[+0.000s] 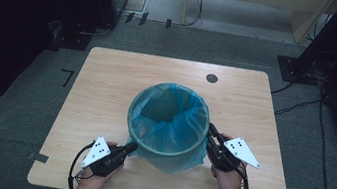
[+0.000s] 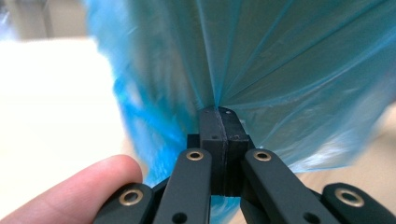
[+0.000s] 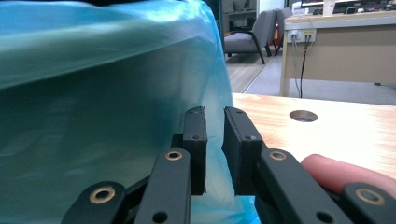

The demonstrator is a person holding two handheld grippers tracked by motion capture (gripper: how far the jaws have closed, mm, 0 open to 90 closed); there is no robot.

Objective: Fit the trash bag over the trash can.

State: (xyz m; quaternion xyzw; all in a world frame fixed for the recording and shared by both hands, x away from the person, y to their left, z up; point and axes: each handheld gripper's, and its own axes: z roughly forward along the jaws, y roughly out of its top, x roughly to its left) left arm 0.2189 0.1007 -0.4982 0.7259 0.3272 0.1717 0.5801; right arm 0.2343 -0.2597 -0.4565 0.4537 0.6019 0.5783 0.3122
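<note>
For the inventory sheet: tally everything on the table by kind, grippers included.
Round green bin: 1
Translucent blue plastic bin liner: 1
Black two-jaw grippers: 2, left gripper and right gripper, each at the liner's overhang
Total: 4

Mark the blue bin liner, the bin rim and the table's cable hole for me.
blue bin liner point(image 1: 169, 160): high view, on the skirt hanging outside the bin's near side.
bin rim point(image 1: 164, 153): high view, on the near edge of the round rim.
cable hole point(image 1: 212, 78): high view, centre of the dark round hole.
</note>
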